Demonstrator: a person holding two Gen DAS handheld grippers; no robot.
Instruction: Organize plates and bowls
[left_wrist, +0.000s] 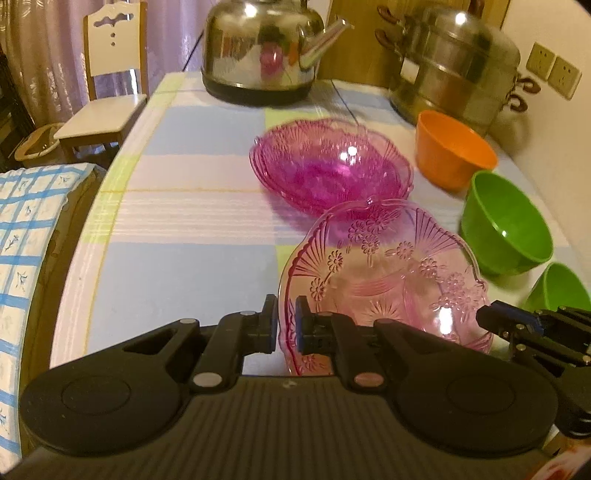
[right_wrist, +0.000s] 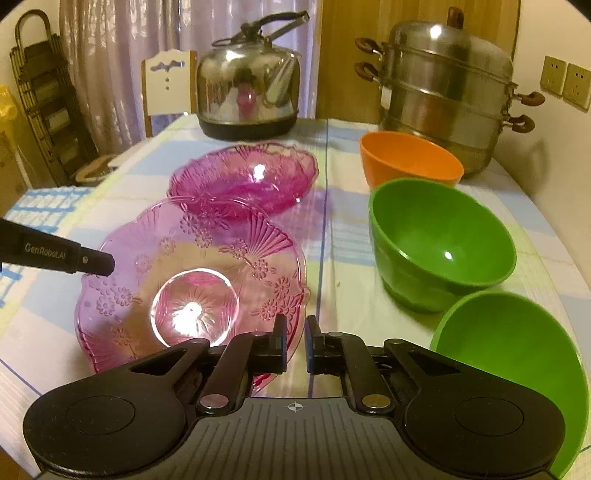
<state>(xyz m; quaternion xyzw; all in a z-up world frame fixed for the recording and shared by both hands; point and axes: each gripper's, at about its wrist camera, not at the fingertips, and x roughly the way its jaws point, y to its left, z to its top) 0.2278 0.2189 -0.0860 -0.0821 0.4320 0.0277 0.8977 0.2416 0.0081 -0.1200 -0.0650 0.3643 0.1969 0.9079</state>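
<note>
A pale pink glass plate (left_wrist: 388, 280) with a flower pattern is tilted above the table, its left rim pinched in my left gripper (left_wrist: 286, 325), which is shut on it. The plate also shows in the right wrist view (right_wrist: 192, 280). My right gripper (right_wrist: 296, 347) is shut on the plate's right rim; it enters the left wrist view at the right (left_wrist: 491, 317). A darker pink glass bowl stack (left_wrist: 332, 166) sits just beyond (right_wrist: 243, 181). An orange bowl (right_wrist: 410, 158) and two green bowls (right_wrist: 439, 240) (right_wrist: 517, 369) stand to the right.
A steel kettle (right_wrist: 247, 96) and a tiered steel steamer pot (right_wrist: 447, 88) stand at the back of the checked tablecloth (left_wrist: 184, 206). A white chair (left_wrist: 107, 85) is beyond the table's left edge. Wall sockets (right_wrist: 565, 81) are at the right.
</note>
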